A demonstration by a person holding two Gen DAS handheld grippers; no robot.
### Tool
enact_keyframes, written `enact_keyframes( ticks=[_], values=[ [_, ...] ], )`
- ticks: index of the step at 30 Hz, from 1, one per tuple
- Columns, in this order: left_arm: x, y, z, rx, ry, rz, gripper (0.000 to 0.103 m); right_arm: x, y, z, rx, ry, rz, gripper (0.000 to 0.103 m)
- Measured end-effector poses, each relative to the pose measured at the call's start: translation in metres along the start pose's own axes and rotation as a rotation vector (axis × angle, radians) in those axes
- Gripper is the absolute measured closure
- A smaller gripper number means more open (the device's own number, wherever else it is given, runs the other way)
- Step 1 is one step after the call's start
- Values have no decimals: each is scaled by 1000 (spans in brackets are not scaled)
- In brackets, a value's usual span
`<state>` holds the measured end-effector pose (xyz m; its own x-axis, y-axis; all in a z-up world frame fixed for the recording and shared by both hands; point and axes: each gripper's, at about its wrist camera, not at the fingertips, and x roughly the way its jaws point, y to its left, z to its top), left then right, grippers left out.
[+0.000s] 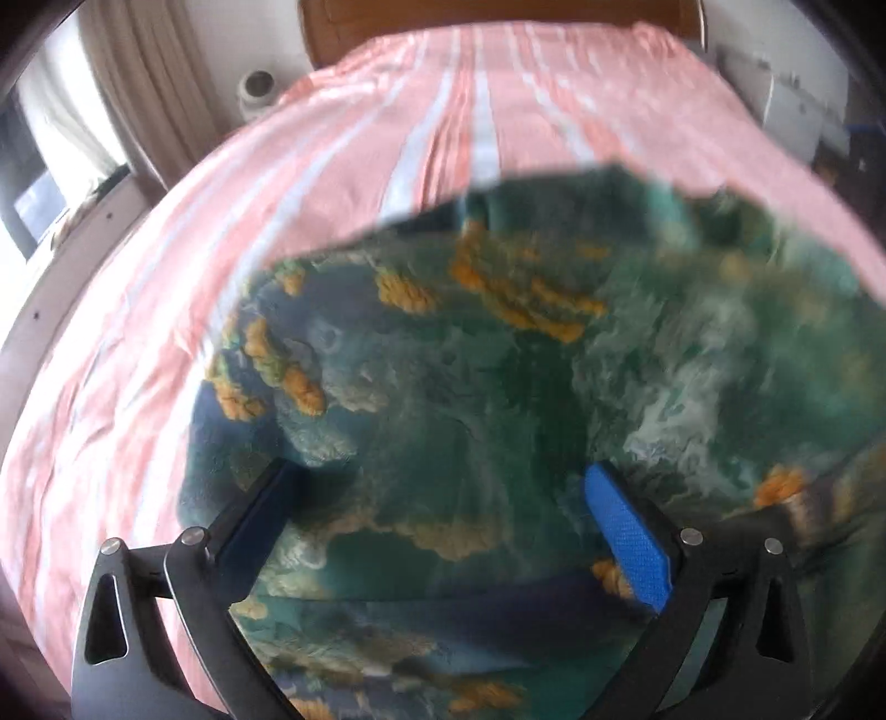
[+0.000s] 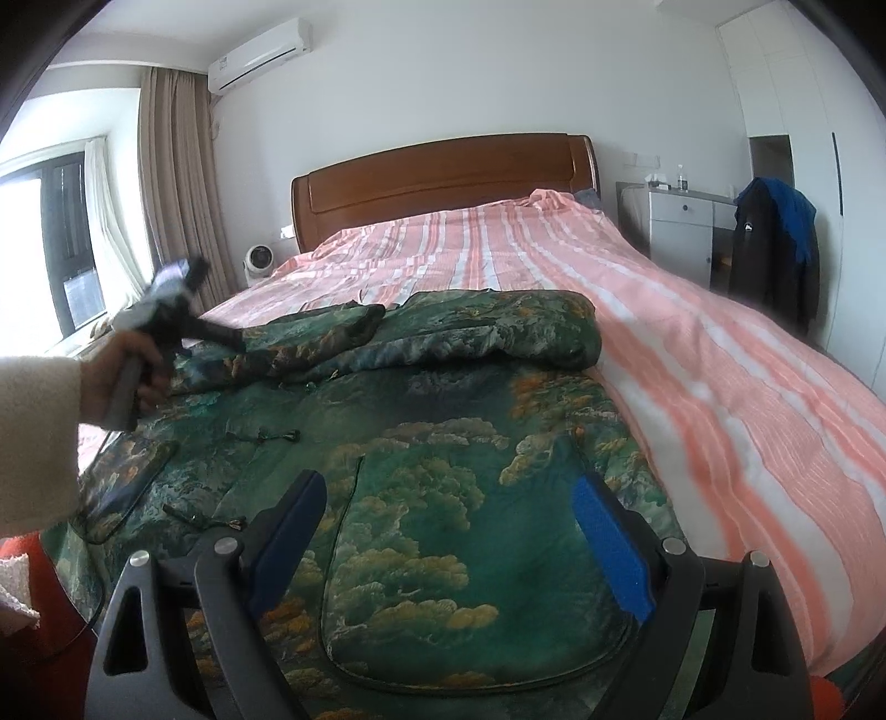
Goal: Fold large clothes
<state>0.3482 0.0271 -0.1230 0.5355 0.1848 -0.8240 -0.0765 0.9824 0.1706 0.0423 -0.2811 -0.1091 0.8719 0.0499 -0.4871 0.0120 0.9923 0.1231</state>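
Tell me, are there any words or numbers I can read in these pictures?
No words or numbers can be read.
Air conditioner: a small dark mark on its front, too tiny to read.
Black jacket on the chair: a small white logo, too blurred to read.
Green patterned coat: only pictures, no letters.

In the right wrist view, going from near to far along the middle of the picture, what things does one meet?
Right claw → green patterned coat → pink striped bedsheet → wooden headboard → white wall.
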Motion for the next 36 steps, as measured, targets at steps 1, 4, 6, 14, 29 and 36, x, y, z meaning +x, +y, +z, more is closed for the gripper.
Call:
enact_keyframes(
  ticks=[1, 4, 6, 14, 29, 36],
  values=[
    [0, -5, 0, 23, -18, 16, 0, 0, 1, 0, -6, 1, -3, 13],
    [-8, -16, 3, 76, -40, 46, 1, 0, 2, -1, -17, 1, -15, 13],
    [-18, -15, 5, 79, -57, 34, 1, 0, 2, -1, -16, -2, -19, 13],
    [-94, 44, -18, -1, -169, 72, 1, 0, 3, -2, -18, -1, -20, 13],
    [-195, 201, -98, 243, -155, 793, 0, -5, 5, 0, -17, -16, 5, 13],
    [-154, 138, -167, 39, -107, 272, 0, -5, 9, -2, -45, -16, -27, 13]
  ],
)
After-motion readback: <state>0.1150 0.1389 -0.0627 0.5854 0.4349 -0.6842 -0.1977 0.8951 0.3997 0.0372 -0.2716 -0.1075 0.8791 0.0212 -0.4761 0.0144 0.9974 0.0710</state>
